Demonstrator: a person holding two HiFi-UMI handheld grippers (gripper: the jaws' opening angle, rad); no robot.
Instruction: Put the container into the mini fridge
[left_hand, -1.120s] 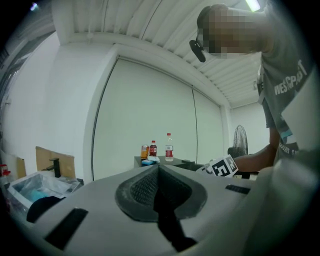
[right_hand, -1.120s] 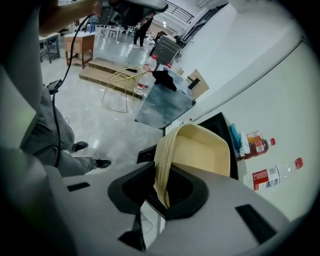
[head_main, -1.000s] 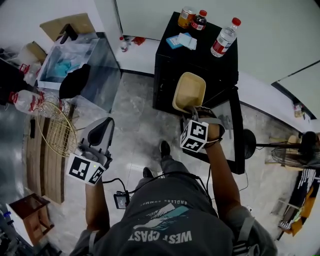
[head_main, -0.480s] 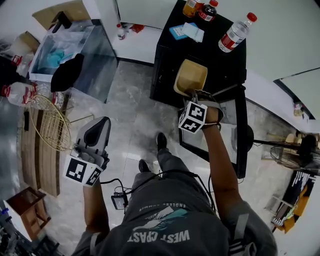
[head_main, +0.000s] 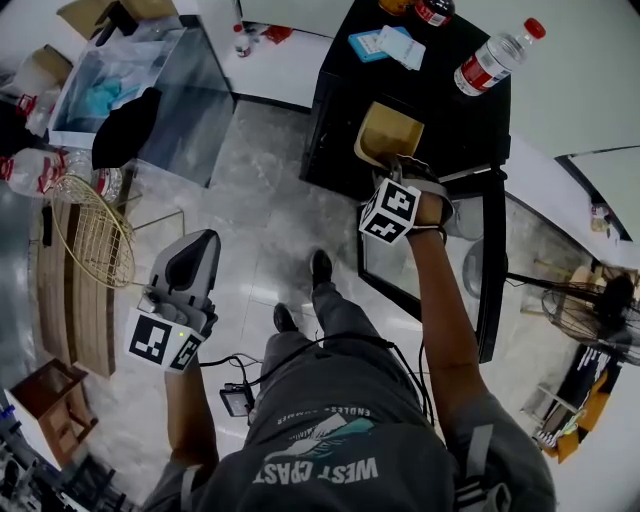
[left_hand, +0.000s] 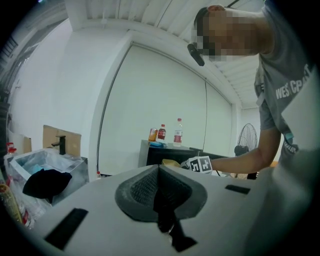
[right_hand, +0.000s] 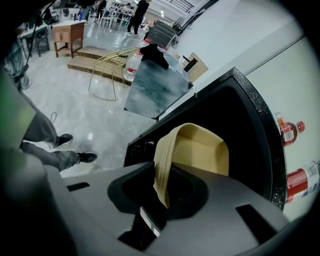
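My right gripper is shut on the rim of a tan rectangular container, held tilted at the open front of the black mini fridge. In the right gripper view the container stands on edge, its near wall pinched between the jaws, with the fridge's dark inside behind it. The fridge door hangs open to the right of my arm. My left gripper hangs low on the left over the floor, jaws together with nothing in them.
On the fridge top stand a water bottle, a dark bottle and a blue packet. To the left are a grey bin, a gold wire chair and wooden steps. A fan stands at the right.
The right gripper has carried the container up and a little right, closer to the fridge opening. The left gripper has stayed low, with the view shifting slightly.
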